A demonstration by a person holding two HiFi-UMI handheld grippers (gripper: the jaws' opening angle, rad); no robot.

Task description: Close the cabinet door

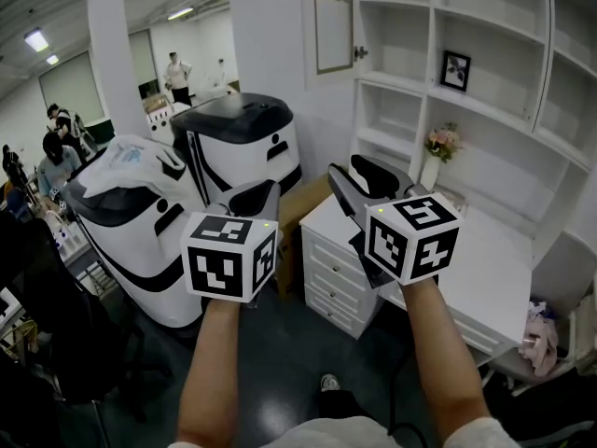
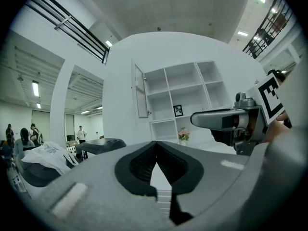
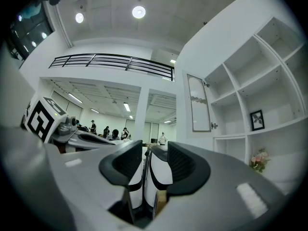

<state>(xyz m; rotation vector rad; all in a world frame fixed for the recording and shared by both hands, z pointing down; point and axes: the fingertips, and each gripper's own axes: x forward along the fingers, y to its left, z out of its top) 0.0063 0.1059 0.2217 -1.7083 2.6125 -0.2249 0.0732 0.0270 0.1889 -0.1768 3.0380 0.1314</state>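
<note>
The cabinet door [image 1: 333,21] is a white frame with a glass pane. It stands swung open at the top left of the white shelf wall, its small knob [image 1: 359,52] on the edge nearest the shelves. The door also shows in the left gripper view [image 2: 140,91] and the right gripper view [image 3: 198,103], far ahead of both. My left gripper [image 1: 266,191] [image 2: 155,144] is held level with its tips together and nothing in them. My right gripper [image 1: 354,175] [image 3: 147,153] is beside it, jaws apart and empty. Both are well short of the door.
Below the shelves stands a white desk with drawers [image 1: 338,271], with a flower vase [image 1: 440,149] on it and a framed picture [image 1: 455,70] on a shelf. Two white-and-black machines [image 1: 140,222] and a cardboard box [image 1: 300,203] stand to the left, with people further back.
</note>
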